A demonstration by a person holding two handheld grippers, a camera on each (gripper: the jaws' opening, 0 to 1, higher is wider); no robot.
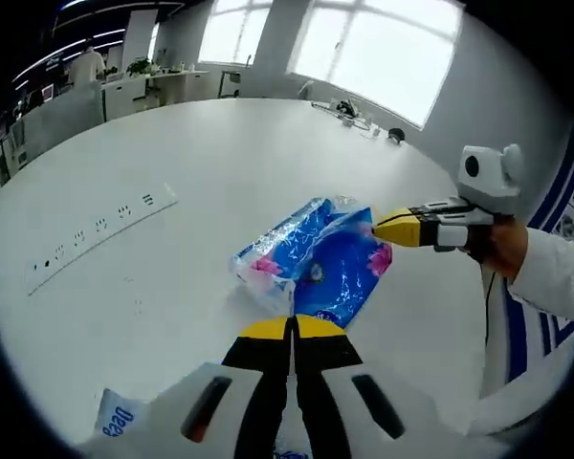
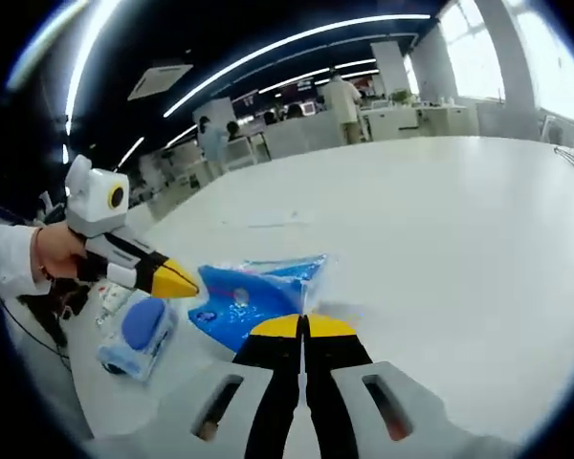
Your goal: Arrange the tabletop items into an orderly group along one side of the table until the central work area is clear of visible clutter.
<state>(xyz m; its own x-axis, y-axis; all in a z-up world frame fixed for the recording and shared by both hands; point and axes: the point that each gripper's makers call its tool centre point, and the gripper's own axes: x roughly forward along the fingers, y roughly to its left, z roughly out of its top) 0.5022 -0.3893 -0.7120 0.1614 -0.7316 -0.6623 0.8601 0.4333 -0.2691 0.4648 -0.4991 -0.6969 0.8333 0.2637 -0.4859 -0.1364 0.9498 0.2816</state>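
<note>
A blue and pink plastic-wrapped package lies on the white table. My left gripper is shut, its yellow tips pinching the package's near edge. From the right, the right gripper comes in shut, its tip on the package's far corner. In the right gripper view the same package lies just ahead of the right gripper, which is shut on its clear film edge. There the left gripper touches the package's left side, held by a person's hand.
A small clear packet with a blue oval thing lies at the table edge, and a white packet with blue letters is near my left jaws. A socket strip is set in the tabletop. Small items sit at the far edge. People stand behind.
</note>
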